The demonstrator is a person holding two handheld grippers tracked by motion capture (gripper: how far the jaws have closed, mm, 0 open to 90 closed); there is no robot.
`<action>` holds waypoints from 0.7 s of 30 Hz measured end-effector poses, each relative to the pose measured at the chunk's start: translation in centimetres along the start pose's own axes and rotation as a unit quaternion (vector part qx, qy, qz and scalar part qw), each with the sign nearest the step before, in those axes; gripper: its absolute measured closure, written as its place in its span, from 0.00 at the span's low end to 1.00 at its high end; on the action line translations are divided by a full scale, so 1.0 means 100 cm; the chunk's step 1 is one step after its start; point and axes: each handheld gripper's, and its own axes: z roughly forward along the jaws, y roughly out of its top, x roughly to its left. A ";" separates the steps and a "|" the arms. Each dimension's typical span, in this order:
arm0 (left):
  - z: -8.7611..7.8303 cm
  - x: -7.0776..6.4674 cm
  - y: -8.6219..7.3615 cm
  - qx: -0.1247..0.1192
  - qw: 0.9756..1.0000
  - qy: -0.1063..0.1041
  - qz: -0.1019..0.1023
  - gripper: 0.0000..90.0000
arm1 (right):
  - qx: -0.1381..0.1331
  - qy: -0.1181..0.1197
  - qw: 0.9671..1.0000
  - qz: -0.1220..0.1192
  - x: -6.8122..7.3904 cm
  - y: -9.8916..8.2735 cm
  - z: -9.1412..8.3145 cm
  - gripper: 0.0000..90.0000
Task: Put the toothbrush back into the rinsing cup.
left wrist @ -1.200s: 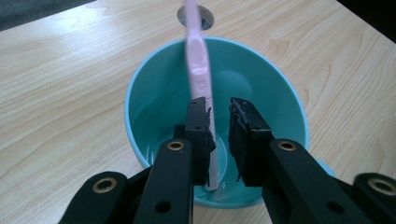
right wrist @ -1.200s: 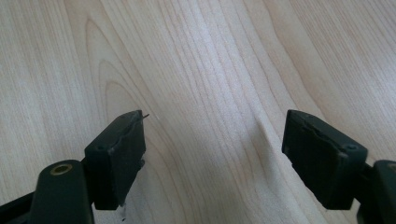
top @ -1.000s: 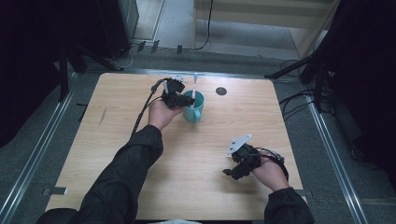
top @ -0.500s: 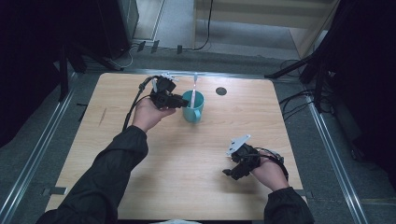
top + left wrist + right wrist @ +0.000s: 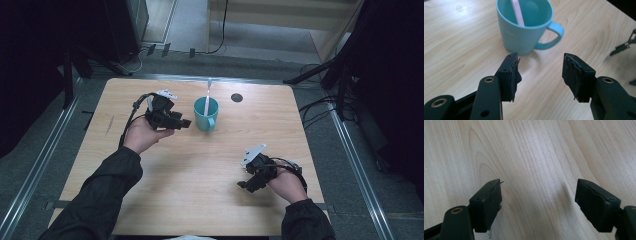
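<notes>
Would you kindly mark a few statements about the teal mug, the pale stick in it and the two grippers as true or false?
1. The teal plastic mug stands upright on the light wooden table. True.
2. The left gripper is clamped on the mug's handle. False: its jaws are open and empty, beside the mug.
3. A pale pink stick leans inside the mug. True.
4. The right gripper holds a spoon. False: its open jaws hold nothing above bare wood.

Ahead of my left gripper [image 5: 540,75], the mug's [image 5: 524,30] far rim and the stick's [image 5: 517,12] top are cut off.
</notes>
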 end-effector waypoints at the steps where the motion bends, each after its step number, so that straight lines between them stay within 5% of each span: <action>1: 0.000 -0.001 -0.003 0.002 1.000 0.000 0.001 0.51 | 0.000 0.000 1.000 0.000 0.000 0.000 0.000 0.24; 10: -0.004 -0.014 -0.020 0.016 1.000 -0.009 0.022 0.48 | 0.005 0.001 1.000 -0.002 0.000 0.001 0.000 0.24; 21: -0.007 -0.019 -0.049 0.022 1.000 -0.013 0.012 0.46 | 0.003 0.001 1.000 -0.005 -0.001 0.004 0.001 0.24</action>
